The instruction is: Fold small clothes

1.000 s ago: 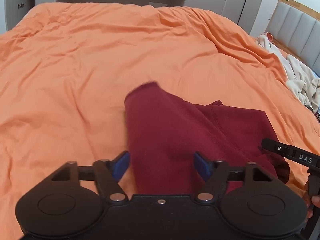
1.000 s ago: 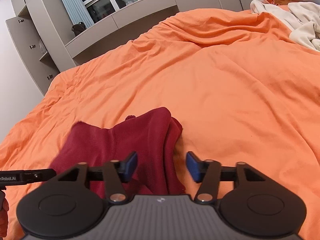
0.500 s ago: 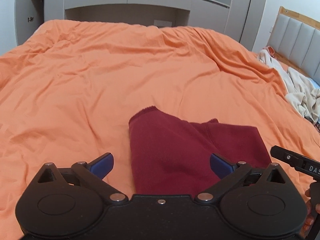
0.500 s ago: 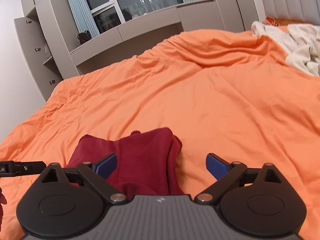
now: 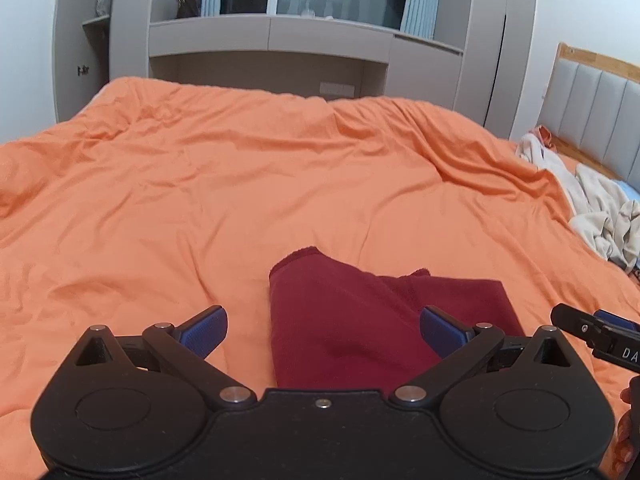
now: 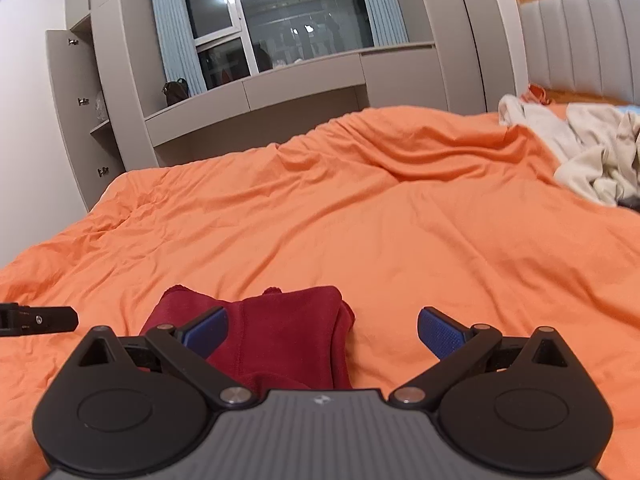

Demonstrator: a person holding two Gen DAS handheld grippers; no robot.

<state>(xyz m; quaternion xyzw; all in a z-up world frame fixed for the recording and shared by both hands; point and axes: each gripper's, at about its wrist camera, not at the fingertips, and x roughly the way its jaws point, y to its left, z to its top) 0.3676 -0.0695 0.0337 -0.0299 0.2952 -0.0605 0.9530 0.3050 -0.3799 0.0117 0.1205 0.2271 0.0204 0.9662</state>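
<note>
Now both grippers wide apart above the folded maroon garment (image 5: 352,316).

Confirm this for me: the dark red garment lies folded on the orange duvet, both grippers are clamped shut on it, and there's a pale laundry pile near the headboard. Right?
Not quite. Both grippers are open: the left gripper and the right gripper have just spread wide, and neither presses on the dark red garment, as both wrist views show. The orange duvet and the pale laundry pile are as you said.

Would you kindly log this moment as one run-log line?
left gripper: open, just opened, nothing gripped | right gripper: open, just opened, nothing gripped | dark red garment: folded, lying on orange duvet
</note>
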